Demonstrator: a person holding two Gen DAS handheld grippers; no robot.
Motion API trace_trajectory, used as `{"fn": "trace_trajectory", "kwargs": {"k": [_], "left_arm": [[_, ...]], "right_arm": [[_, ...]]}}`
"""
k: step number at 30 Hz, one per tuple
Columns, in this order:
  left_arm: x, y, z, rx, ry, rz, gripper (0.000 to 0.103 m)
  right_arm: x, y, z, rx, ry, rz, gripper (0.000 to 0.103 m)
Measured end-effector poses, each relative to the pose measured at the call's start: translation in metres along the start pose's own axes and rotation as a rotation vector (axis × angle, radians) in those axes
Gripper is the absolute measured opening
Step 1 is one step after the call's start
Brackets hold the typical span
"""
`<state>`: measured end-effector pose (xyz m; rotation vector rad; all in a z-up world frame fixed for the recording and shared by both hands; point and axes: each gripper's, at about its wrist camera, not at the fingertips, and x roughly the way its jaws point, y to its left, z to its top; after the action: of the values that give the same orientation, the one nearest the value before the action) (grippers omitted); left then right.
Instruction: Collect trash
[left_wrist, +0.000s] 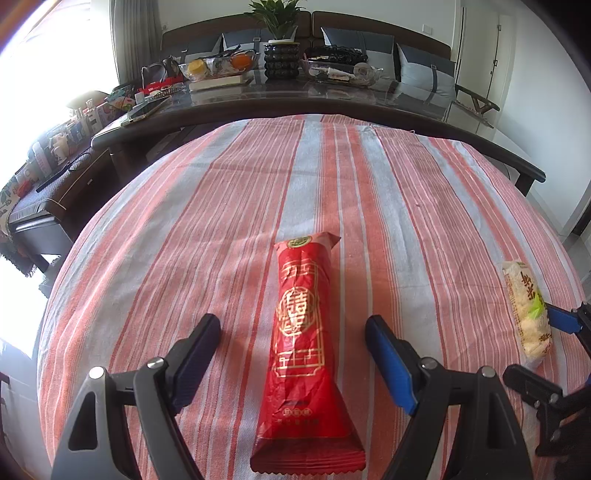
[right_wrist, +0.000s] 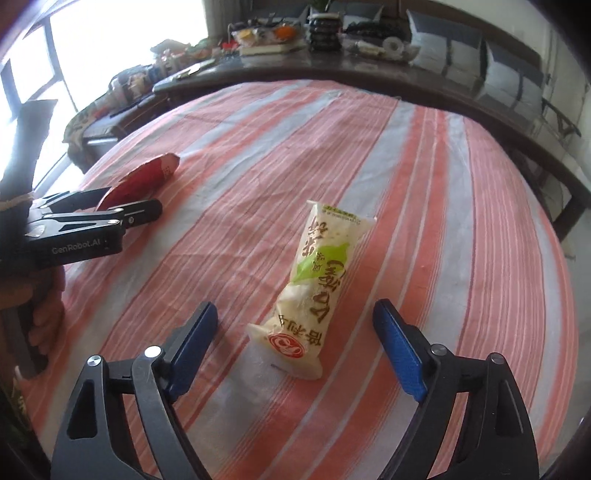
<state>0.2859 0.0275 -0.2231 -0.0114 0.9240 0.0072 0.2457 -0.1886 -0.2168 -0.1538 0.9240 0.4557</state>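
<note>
Left gripper (left_wrist: 293, 338): jaws spread wide, one finger on each side of the red wrapper, pads clear of it.
Right gripper (right_wrist: 295, 332): jaws spread wide, flanking the near end of the white-and-green wrapper, no contact.
Red wrapper (left_wrist: 303, 354): flat on the striped tablecloth, lengthwise between the left fingers.
White-and-green wrapper (right_wrist: 317, 288): on the tablecloth, well right of the red wrapper.
Striped tablecloth (left_wrist: 184, 221): red and grey stripes, beneath both wrappers.
Dark table (left_wrist: 332, 99): beyond the tablecloth's far edge, cluttered.
</note>
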Motion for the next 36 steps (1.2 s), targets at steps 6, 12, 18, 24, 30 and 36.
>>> {"fn": "trace_trajectory", "kwargs": {"k": [6, 12, 18, 24, 30, 36], "left_arm": [[0.0, 0.0, 0.0, 0.0, 0.0, 0.001, 0.083], [0.0, 0.0, 0.0, 0.0, 0.0, 0.001, 0.083], [-0.001, 0.0, 0.0, -0.003, -0.001, -0.003, 0.083], [-0.006, 0.002, -0.003, -0.039, -0.018, -0.084, 0.08], [-0.02, -0.026, -0.013, 0.009, -0.024, -0.201, 0.025], [-0.05, -0.074, -0.034, 0.13, -0.025, -0.342, 0.025]], "right_arm": [[0.004, -0.001, -0.001, 0.021, 0.025, -0.059, 0.103], [0.004, 0.0, -0.001, 0.018, 0.025, -0.064, 0.103], [0.004, -0.001, 0.001, 0.032, 0.042, -0.05, 0.102], [-0.001, -0.011, 0.021, 0.151, 0.103, 0.025, 0.078], [-0.01, -0.009, 0.019, 0.11, 0.127, -0.023, 0.023], [-0.05, -0.016, -0.011, 0.094, 0.132, -0.019, 0.021]]}}
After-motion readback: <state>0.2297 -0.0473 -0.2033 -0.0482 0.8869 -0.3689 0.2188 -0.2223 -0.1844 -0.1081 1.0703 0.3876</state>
